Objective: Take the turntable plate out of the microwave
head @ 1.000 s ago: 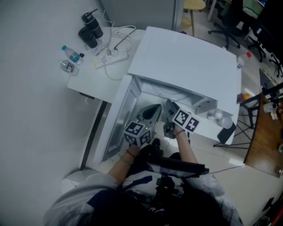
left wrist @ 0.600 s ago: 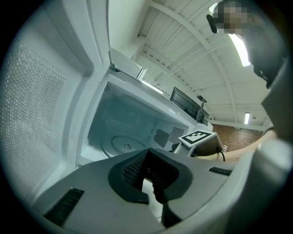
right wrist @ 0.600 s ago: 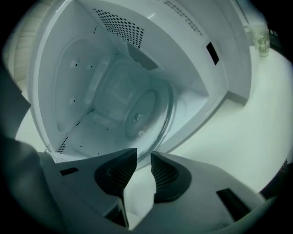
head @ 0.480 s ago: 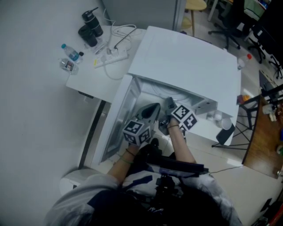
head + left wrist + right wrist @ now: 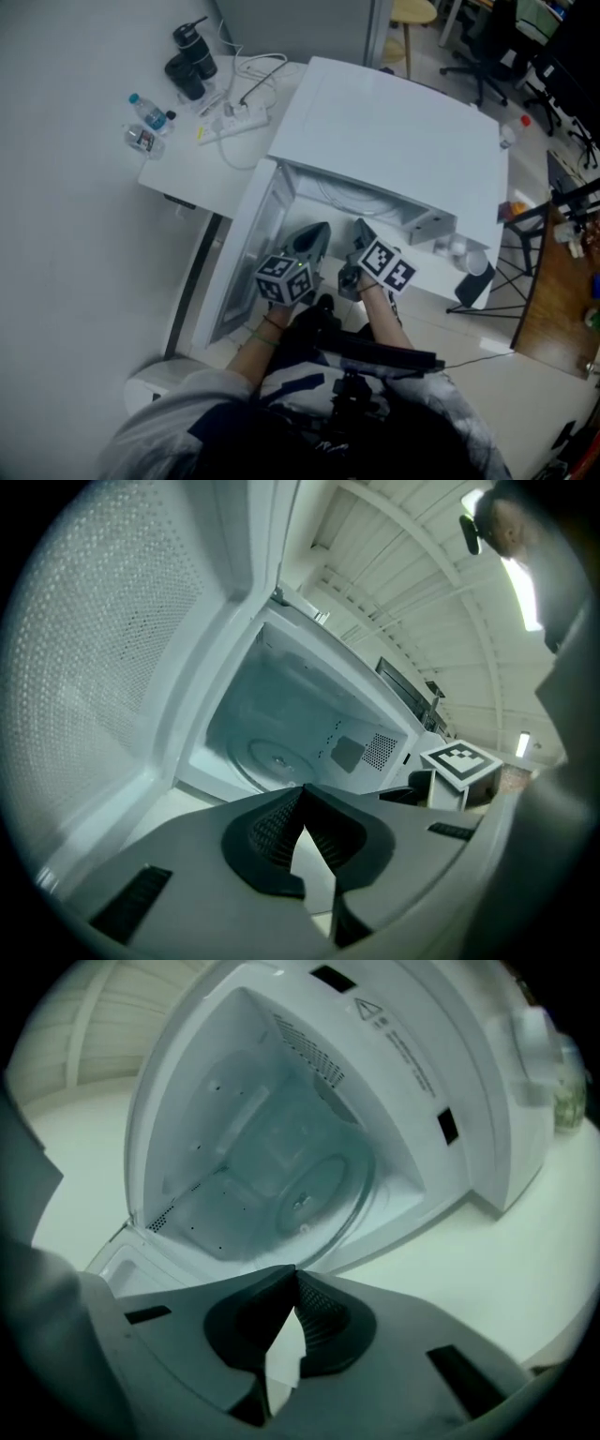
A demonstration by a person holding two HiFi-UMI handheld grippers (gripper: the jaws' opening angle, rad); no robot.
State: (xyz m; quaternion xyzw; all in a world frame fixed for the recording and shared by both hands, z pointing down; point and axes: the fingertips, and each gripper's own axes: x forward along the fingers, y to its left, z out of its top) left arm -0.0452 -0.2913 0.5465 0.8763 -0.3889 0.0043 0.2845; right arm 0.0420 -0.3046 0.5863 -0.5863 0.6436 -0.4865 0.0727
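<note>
The white microwave (image 5: 394, 131) stands on a white table with its door (image 5: 255, 246) swung open to the left. Inside, the round glass turntable plate (image 5: 275, 757) lies flat on the cavity floor; the right gripper view also shows the plate (image 5: 317, 1188). My left gripper (image 5: 302, 791) is shut with nothing in it, just outside the opening beside the door. My right gripper (image 5: 295, 1274) is shut and empty too, short of the cavity's front edge. In the head view the left gripper (image 5: 319, 232) and right gripper (image 5: 360, 226) hang side by side before the opening. Neither touches the plate.
The perforated inner face of the door (image 5: 94, 658) fills the left of the left gripper view. On the table behind the door lie a power strip (image 5: 236, 116), dark bottles (image 5: 191, 62) and a water bottle (image 5: 150, 114). A cup (image 5: 480, 261) stands right of the microwave.
Both marker cubes have slid a little down and left in the picture, back from the opening. The right gripper's jaws look narrower than a second ago.
</note>
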